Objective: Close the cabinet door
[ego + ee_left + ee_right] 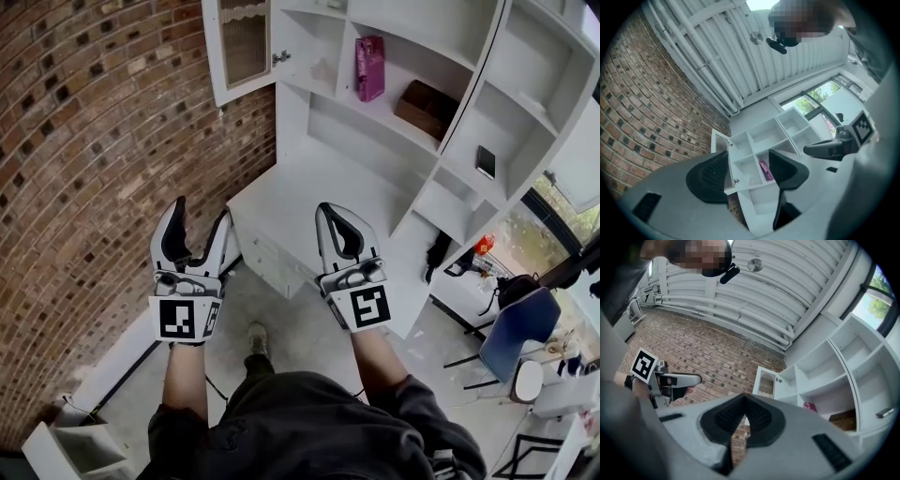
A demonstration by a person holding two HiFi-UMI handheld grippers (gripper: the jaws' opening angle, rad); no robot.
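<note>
Cabinet door: a white frame around an arched inset panel, which may be glass or mesh; the head view is too coarse to settle this. It is standing wide open at 11 o'clock in the head view. It is hanging from the left edge of the white shelving unit and swinging out toward the brick wall. A small metal latch is showing on its inner edge.

Left gripper: it is hovering low at 8 o'clock with its jaws spread apart and nothing between them. It is well apart from the door, and in its own view the door is showing through the gap.

Right gripper: it is hovering at 6 o'clock with its jaws pressed together and gripping nothing. It is also well short of the cabinet.

Surroundings: a pink bag is standing upright on a shelf at 12 o'clock. A brown box is lying at 1 o'clock on the same shelf. A dark flat item is resting in a compartment at 2 o'clock. A blue chair is sitting at 4 o'clock.

Obstructions: nothing is lying between the open door and its compartment.
</note>
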